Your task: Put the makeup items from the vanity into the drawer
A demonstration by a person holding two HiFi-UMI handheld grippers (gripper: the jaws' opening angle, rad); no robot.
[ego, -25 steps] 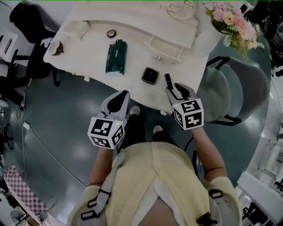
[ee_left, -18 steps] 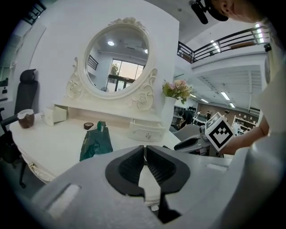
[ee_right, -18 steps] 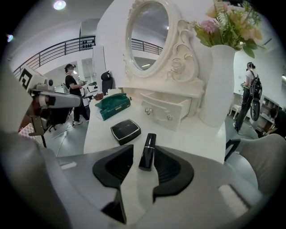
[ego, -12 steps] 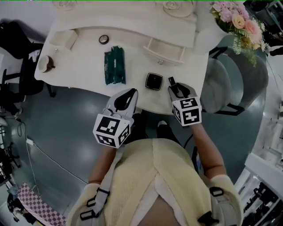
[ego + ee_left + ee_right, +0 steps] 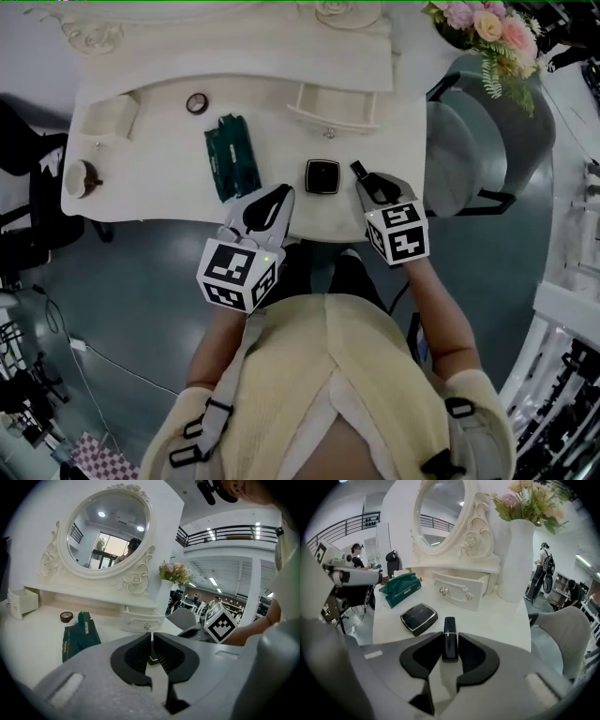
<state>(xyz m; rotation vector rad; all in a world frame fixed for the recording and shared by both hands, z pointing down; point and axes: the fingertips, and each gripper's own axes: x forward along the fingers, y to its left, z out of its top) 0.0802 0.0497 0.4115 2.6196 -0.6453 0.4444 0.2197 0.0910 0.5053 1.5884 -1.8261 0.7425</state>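
A black lipstick [image 5: 450, 629] lies on the white vanity [image 5: 141, 183], near its front edge. My right gripper [image 5: 450, 641] is closing on it, and the pads touch both of its sides; in the head view the lipstick [image 5: 357, 170] sticks out past the right gripper [image 5: 367, 181]. A black square compact [image 5: 322, 175] sits just to the left. Further left lies a green pouch [image 5: 232, 157], with a small round pot [image 5: 196, 102] behind it. The little drawer [image 5: 333, 111] under the mirror stands pulled out. My left gripper [image 5: 279, 195] hovers at the table's front edge, shut and empty.
A vase of flowers [image 5: 483, 28] stands at the vanity's right end, close to the drawer. A grey chair [image 5: 469, 141] is to the right of the table. A cup [image 5: 82, 176] and a small open box [image 5: 111, 117] sit at the left end.
The head view has swung so the vanity lies squarer and the left gripper has moved up to the table's edge. The right gripper has stayed at the lipstick.
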